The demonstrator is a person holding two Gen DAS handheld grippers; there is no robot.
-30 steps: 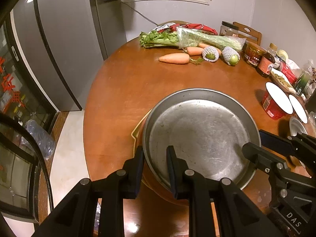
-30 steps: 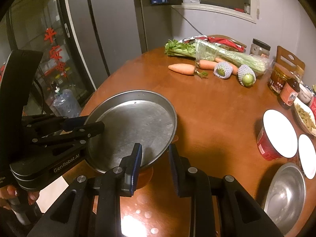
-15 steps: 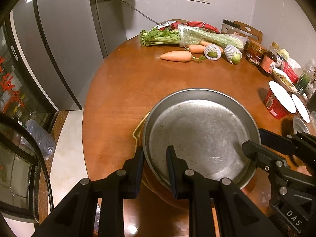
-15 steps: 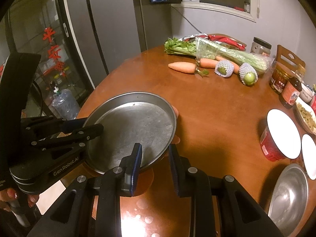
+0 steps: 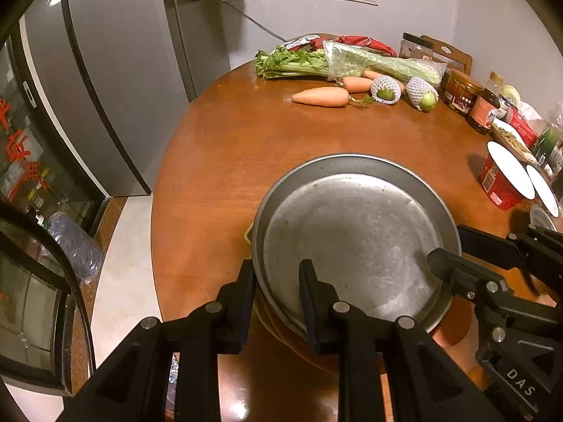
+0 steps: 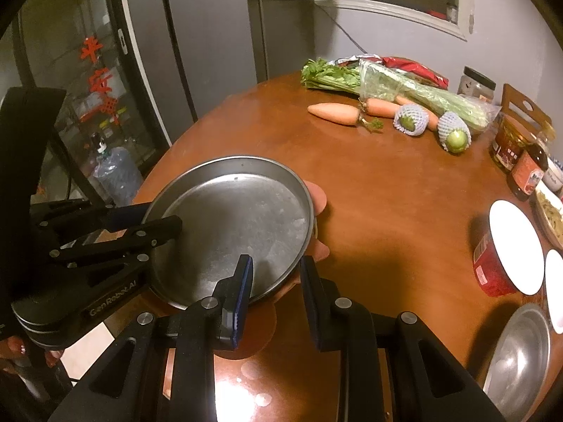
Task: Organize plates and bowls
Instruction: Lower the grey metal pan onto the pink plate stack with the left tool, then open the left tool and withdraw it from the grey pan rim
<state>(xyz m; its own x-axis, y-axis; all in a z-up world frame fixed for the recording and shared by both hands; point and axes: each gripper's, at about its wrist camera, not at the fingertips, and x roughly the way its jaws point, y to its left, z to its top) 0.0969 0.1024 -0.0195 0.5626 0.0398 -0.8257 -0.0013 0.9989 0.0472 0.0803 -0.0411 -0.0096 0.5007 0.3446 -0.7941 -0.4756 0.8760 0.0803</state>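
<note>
A round steel plate (image 5: 352,232) sits on top of an orange dish (image 5: 302,348) at the near edge of the round wooden table (image 5: 246,140). My left gripper (image 5: 276,274) straddles the plate's near rim, one finger outside and one inside. My right gripper (image 6: 276,274) straddles the rim of the same plate (image 6: 232,225) on its other side, and it shows in the left wrist view (image 5: 448,251). Whether either pair of jaws presses the rim I cannot tell. A steel bowl (image 6: 517,355) sits at the right edge.
Carrots (image 5: 320,96), celery (image 5: 352,61) and netted fruit (image 5: 385,89) lie at the far side. Jars (image 5: 461,89) and a red cup with a white lid (image 5: 503,179) stand at the right. A fridge (image 5: 105,88) is to the left.
Both grippers and the steel plate have moved slightly toward the near left of the table. The plate has come lower onto the orange dish.
</note>
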